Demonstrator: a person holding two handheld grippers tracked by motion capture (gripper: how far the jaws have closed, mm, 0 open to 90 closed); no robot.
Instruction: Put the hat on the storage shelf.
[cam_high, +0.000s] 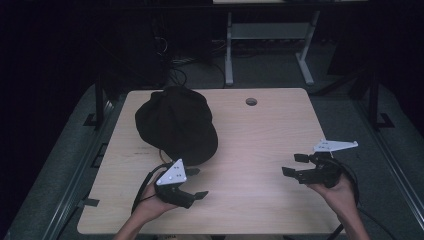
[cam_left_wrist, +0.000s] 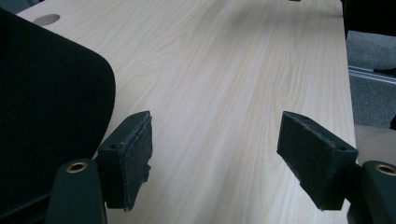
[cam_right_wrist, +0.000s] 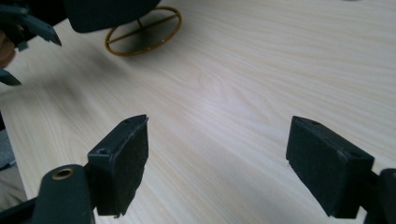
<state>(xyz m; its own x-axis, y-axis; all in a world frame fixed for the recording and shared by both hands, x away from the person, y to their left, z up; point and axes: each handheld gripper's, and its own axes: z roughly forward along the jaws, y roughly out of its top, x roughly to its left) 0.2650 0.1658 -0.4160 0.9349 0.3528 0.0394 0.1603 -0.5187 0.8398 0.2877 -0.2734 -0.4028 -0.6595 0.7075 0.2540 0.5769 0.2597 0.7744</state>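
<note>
Black cap (cam_high: 176, 124) lies crown-up on the far-left part of the bench (cam_high: 270, 135), directly ahead of the left gripper (cam_high: 196, 183) and up-left of its fingers. In the left gripper view the cap's dark fabric (cam_left_wrist: 46, 112) sits just beside the left-hand finger (cam_left_wrist: 133, 156), apart from it by a narrow strip of wood; nothing lies between the two pads. Long axis of the cap runs roughly from the far edge of the bench toward the person, the near end pointing at the left hand.

Left gripper: fingers released, spread wide, empty. Right gripper (cam_high: 296, 166): fingers released too, wide apart, bare wood between them in the right gripper view (cam_right_wrist: 215, 140).

Left hand is clearly the nearer one; the right gripper stands well apart from the cap, which lies off to its left across open bench. From its camera a thin brass-coloured wire ring (cam_right_wrist: 144, 30) with cross-spokes lies on the wood at the cap's near edge, partly under the fabric; what it belongs to, cannot tell.

Round cable hole (cam_high: 251, 102) sits beyond the cap to the right. Judgement: nothing blocks a straight reach by the left fingers; the ring could snag.
</note>
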